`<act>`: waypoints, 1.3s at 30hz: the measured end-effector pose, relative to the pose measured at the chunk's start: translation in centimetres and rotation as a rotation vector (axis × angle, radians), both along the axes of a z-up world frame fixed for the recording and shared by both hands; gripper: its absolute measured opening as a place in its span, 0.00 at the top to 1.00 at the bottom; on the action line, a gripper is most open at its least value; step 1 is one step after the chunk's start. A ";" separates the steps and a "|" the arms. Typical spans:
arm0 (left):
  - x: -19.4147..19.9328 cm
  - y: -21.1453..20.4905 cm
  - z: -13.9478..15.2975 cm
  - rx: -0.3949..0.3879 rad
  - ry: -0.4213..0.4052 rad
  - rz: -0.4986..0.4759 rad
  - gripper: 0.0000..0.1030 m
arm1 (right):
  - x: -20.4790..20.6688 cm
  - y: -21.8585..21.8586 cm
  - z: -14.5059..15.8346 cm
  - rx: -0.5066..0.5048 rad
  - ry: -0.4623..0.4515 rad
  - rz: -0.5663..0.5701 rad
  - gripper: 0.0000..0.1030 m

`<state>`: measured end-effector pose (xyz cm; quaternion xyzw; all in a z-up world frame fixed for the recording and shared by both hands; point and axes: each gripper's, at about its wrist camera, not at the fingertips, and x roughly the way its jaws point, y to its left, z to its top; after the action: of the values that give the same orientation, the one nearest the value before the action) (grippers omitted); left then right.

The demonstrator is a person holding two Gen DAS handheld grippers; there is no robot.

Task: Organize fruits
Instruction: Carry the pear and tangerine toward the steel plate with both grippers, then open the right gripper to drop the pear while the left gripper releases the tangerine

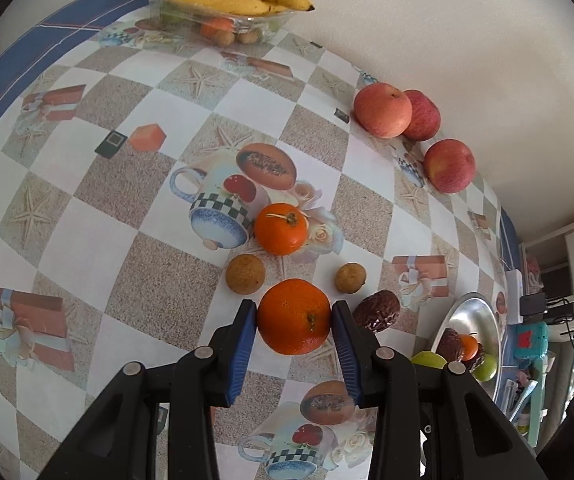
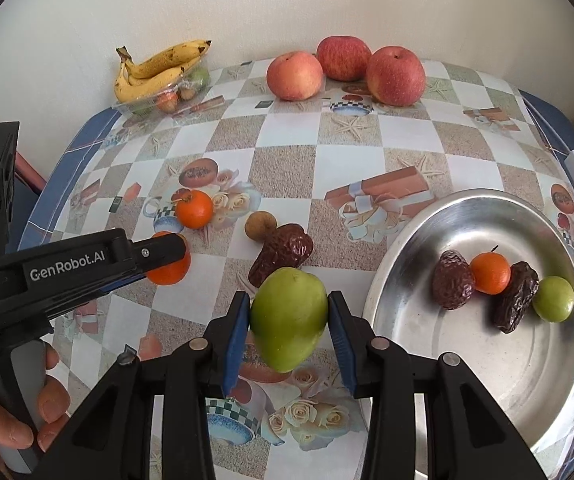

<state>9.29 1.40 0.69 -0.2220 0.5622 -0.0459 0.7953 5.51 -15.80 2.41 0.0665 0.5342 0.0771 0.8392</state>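
My left gripper (image 1: 293, 320) is shut on an orange tangerine (image 1: 294, 316) low over the table; it also shows in the right wrist view (image 2: 169, 268). My right gripper (image 2: 289, 316) is shut on a green fruit (image 2: 289, 318), held above the table just left of the steel plate (image 2: 407, 320). The plate holds two brown dates (image 2: 453, 280), a tangerine (image 2: 490, 273) and a green fruit (image 2: 553, 299). On the table lie another tangerine (image 1: 281, 229), two small brown round fruits (image 1: 245, 274), and a date (image 1: 377, 311).
Three red apples (image 2: 345, 58) stand by the far wall. A clear tray (image 2: 159, 100) with bananas (image 2: 155, 70) and small fruit stands at the far left corner. The table (image 2: 287, 152) has a patterned cloth; its edge runs close behind the plate on the right.
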 end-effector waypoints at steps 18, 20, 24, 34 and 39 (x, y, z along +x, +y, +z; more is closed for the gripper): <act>-1.1 -5.3 1.3 0.029 -0.044 -0.145 0.60 | -0.8 -6.2 1.3 -0.075 -0.016 -0.191 0.60; -1.3 -6.2 1.5 0.031 -0.053 -0.174 0.60 | -0.8 -7.4 1.2 -0.084 -0.010 -0.226 0.60; -1.8 -8.0 1.9 0.039 -0.074 -0.234 0.60 | -1.2 -10.4 1.1 -0.087 0.003 -0.320 0.60; -3.5 -13.4 2.2 0.079 -0.111 -0.404 0.60 | -3.2 -16.6 1.0 -0.078 0.017 -0.517 0.60; -4.5 -15.7 2.3 0.091 -0.133 -0.484 0.60 | -3.4 -16.8 1.2 -0.070 0.015 -0.525 0.60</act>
<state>4.81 -14.29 2.97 -0.0414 0.5469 -0.2242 0.8055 2.08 -32.61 3.57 0.1743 0.5073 -0.1621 0.8283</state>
